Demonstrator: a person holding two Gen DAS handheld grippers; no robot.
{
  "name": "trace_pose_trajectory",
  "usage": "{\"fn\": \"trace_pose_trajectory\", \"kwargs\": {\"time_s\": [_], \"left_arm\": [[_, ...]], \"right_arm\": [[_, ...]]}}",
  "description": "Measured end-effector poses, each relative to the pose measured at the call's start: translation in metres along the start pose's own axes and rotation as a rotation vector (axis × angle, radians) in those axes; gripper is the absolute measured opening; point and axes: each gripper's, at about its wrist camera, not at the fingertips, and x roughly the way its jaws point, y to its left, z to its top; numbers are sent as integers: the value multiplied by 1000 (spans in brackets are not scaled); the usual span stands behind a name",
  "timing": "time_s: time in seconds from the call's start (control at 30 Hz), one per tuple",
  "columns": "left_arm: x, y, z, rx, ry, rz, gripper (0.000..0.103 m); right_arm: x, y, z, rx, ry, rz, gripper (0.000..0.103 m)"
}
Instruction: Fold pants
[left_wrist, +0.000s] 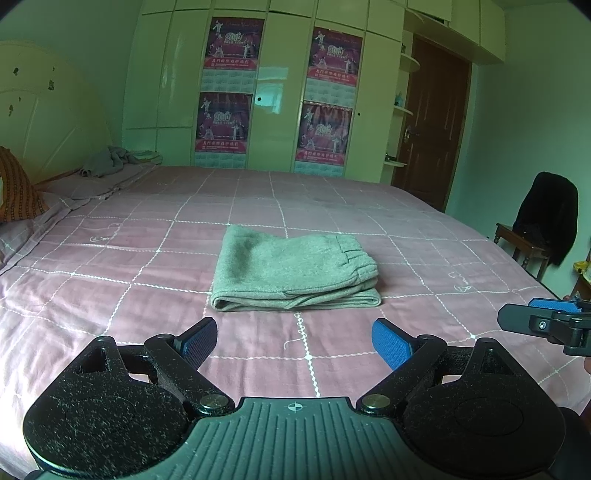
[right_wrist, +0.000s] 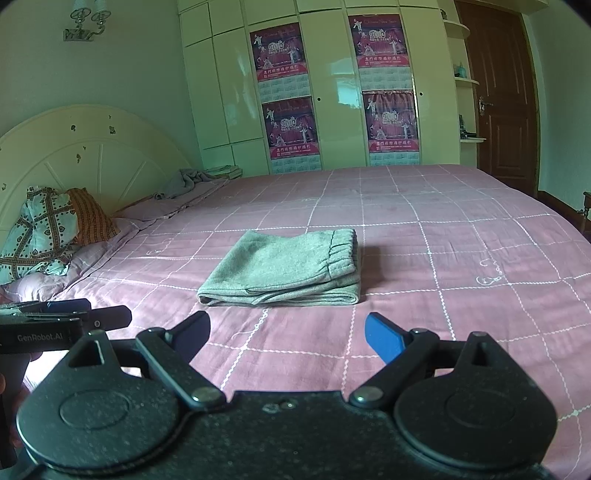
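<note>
Grey pants (left_wrist: 295, 271) lie folded into a compact rectangle on the pink checked bedspread (left_wrist: 147, 236), waistband at the right. They also show in the right wrist view (right_wrist: 284, 269). My left gripper (left_wrist: 295, 345) is open and empty, a short way in front of the pants. My right gripper (right_wrist: 288, 334) is open and empty, also just in front of the pants. The right gripper shows at the right edge of the left wrist view (left_wrist: 535, 317); the left gripper shows at the left edge of the right wrist view (right_wrist: 74, 317).
Pillows (right_wrist: 48, 232) and a grey crumpled cloth (right_wrist: 188, 181) lie near the headboard (right_wrist: 85, 155). A wardrobe with posters (right_wrist: 332, 88) stands behind the bed. A chair with a dark garment (left_wrist: 546, 218) stands at the right, near a brown door (left_wrist: 432, 122).
</note>
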Motion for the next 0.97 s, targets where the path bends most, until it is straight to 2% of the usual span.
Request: {"fn": "trace_pose_trajectory", "kwargs": {"time_s": [0.97], "left_arm": [[-3, -5, 1, 40, -25, 2, 90]], "right_arm": [[-2, -2, 1, -9, -3, 5, 91]]}}
